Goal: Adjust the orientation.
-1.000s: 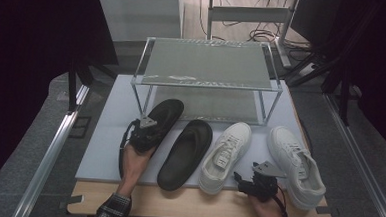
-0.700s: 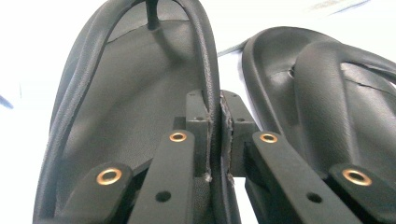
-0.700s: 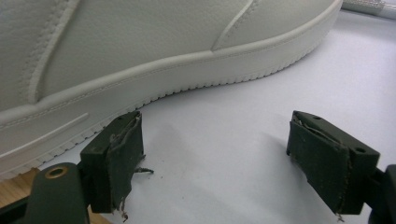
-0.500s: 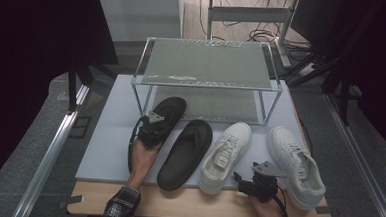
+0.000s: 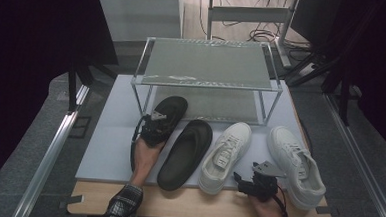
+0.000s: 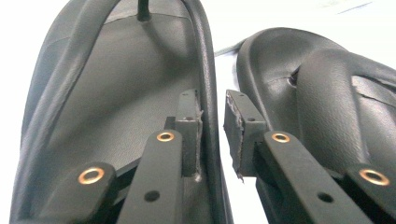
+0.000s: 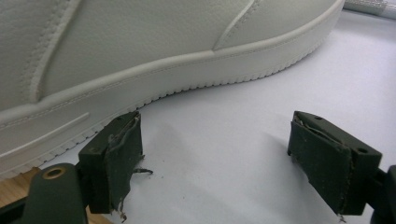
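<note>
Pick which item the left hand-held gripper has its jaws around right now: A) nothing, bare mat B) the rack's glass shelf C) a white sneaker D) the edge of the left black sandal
D: in the left gripper view the left hand-held gripper has its jaws either side of the raised side edge of the left black sandal.

Two black sandals (image 5: 168, 114) (image 5: 186, 153), two white sneakers (image 5: 226, 155) (image 5: 295, 164), and one two-tier rack (image 5: 208, 64).
</note>
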